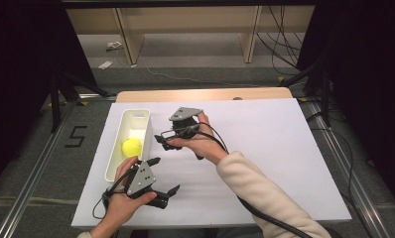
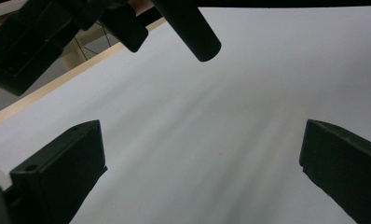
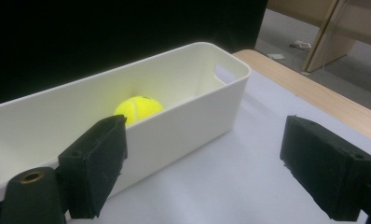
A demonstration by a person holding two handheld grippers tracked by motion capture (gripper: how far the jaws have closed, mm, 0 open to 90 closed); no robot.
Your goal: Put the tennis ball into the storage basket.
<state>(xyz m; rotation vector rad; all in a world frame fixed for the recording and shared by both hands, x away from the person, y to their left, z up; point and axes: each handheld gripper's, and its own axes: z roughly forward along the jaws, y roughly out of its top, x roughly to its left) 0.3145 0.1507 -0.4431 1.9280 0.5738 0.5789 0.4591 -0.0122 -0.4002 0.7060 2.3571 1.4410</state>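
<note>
**A:** If entered by place first: ball [image 1: 132, 147], yellow, down inside the bin [image 1: 148, 130], toward its front end. Bin white, long and narrow, set lengthwise along the left edge of the table [image 1: 265, 148].

**B:** Reason for that spot?

**A:** Containment, most likely. Tall walls all round, so no rolling off the table. Cut-out handle in the far end wall, presumably for carrying.

**B:** Next item, right gripper [image 1: 162, 142]?

**A:** Held just beside the bin's right wall, not touching it, about level with the ball and pointed at the bin. Jaws apart, released, nothing between them. Ball visible over the rim in the right gripper view. Probably so placed for a reach over that wall toward the ball.

**B:** And the left gripper [image 1: 165, 174]?

**A:** Close to the front edge of the table, off the bin's front right corner. Jaws spread wide, bare table surface between them, grasping nothing. Kept low and aside, likely to leave the other hand free room at the bin, perhaps also within reach for steadying it. Cannot say which.
</note>
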